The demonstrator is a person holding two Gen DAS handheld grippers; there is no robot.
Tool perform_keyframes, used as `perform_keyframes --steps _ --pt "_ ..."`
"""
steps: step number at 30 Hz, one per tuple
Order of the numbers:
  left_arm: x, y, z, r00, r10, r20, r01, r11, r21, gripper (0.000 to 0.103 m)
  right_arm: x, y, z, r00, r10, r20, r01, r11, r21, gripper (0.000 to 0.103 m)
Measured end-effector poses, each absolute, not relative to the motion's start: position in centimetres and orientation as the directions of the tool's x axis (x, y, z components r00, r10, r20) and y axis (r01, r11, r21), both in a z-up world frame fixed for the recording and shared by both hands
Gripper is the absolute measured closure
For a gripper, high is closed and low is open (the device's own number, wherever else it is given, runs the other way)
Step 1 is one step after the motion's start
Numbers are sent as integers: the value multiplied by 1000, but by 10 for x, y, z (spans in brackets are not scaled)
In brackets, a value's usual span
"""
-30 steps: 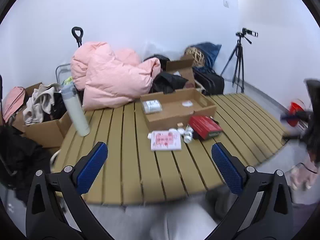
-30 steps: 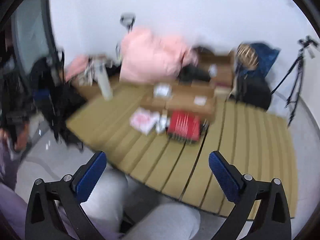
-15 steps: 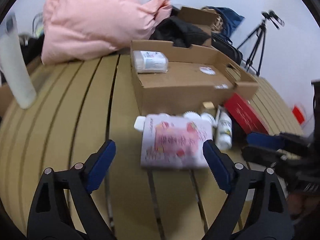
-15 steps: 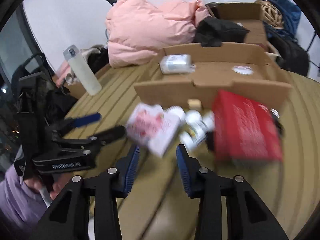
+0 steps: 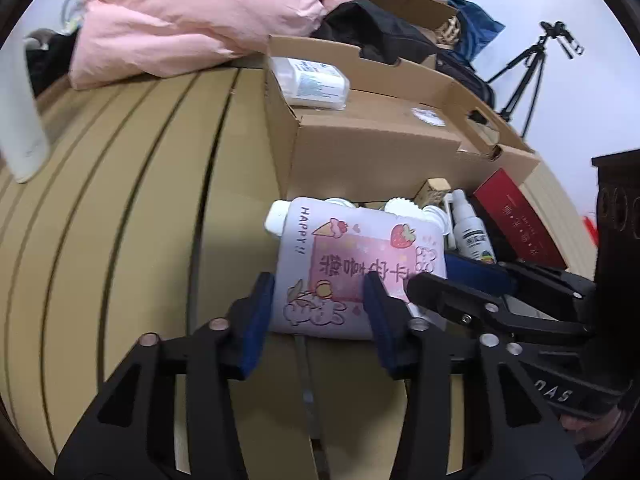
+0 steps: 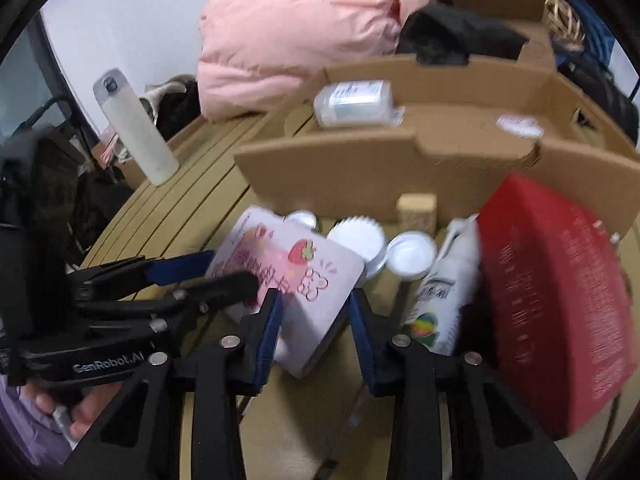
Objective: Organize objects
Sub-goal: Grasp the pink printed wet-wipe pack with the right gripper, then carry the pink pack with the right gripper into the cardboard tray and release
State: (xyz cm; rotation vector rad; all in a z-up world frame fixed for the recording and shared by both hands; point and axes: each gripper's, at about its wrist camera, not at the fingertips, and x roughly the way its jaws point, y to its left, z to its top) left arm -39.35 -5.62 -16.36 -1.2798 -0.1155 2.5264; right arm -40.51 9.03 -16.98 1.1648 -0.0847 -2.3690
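A flat pink box (image 5: 360,264) printed with a strawberry lies tilted on small white bottles, in front of an open cardboard tray (image 5: 380,148). My left gripper (image 5: 317,284) has its jaws closing on the box's near left part, one pad on the left edge and the other over the top. In the right wrist view it (image 6: 228,270) comes in from the left. My right gripper (image 6: 315,298) has its jaws closing on the near corner of the pink box (image 6: 296,276), a pad against each side. A person's hand holds the left gripper.
A red box (image 6: 552,300) and a white spray bottle (image 6: 444,300) lie right of the pink box, with round white lids (image 6: 358,236) and a small wooden block (image 6: 416,208) behind. A white bottle (image 5: 312,80) lies in the tray. A white flask (image 6: 136,128) stands far left, beside a pink jacket (image 5: 200,12).
Both grippers have come down and forward from above the table's near edge to the pink box. Their jaws have narrowed from wide open to the box's sides.
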Motion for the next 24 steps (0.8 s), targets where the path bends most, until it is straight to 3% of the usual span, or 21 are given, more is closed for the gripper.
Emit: perform_keyframes --steps 3,7,12,16,20,24 --pt "-382 -58 -159 -540 265 -799 -176 -964 -200 88 -406 91 -170 -507 -446 -738 392 -881 264 78" --pt "-337 -57 -152 -453 326 -830 -132 -945 -299 100 -389 114 -152 -481 -510 -713 395 -852 343 88" --pt "-276 -28 -157 -418 345 -840 -160 -939 -306 101 -328 128 -139 -468 -462 -754 456 -857 242 89" --pt "-251 -10 -156 -456 288 -842 -175 -957 -232 100 -308 144 -160 -424 -369 -827 378 -902 209 89" --pt "-251 -1 -156 -471 225 -853 -185 -971 -153 95 -299 155 -159 -439 -405 -803 352 -899 261 88" --pt "-256 -10 -158 -450 270 -851 -161 -962 -220 95 -300 161 -165 -453 -438 -777 347 -889 299 88"
